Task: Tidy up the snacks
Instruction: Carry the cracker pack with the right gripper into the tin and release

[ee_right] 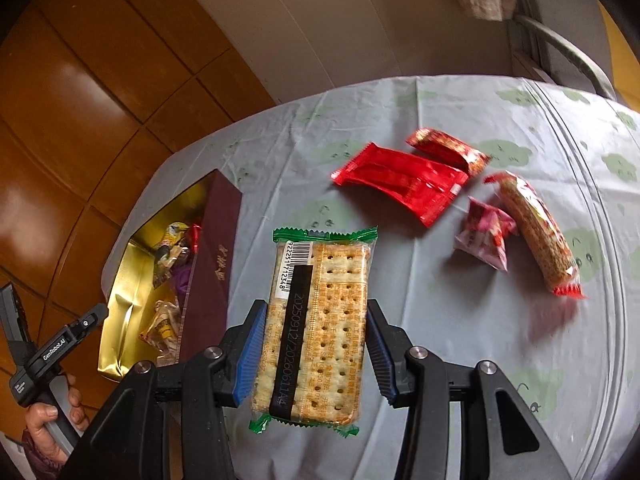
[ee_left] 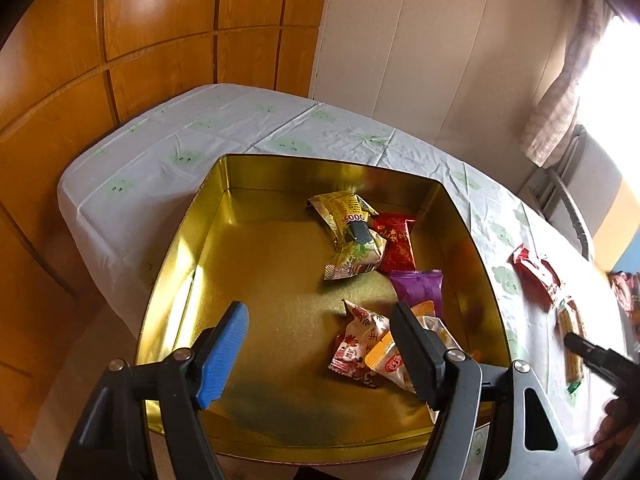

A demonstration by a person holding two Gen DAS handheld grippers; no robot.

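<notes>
A gold tin box point(ee_left: 188, 264) sits on the table and holds several wrapped snacks, among them a yellow packet point(ee_left: 348, 236), a red one point(ee_left: 396, 246) and a purple one point(ee_left: 418, 286). My left gripper point(ee_left: 320, 340) is open and empty above the tin's near side. My right gripper point(ee_right: 316, 344) is shut on a cracker pack with green ends point(ee_right: 320, 320), held above the tablecloth to the right of the tin point(ee_right: 128, 292). The right gripper's body shows blurred in the left wrist view point(ee_left: 592, 356).
On the cloth lie a flat red packet point(ee_right: 400, 184), a small red foil packet point(ee_right: 448, 150), a pink packet point(ee_right: 486, 236) and a long cracker stick pack point(ee_right: 536, 232). The tin's dark red outer wall point(ee_right: 212, 268) faces right. Wooden panels and a chair stand behind.
</notes>
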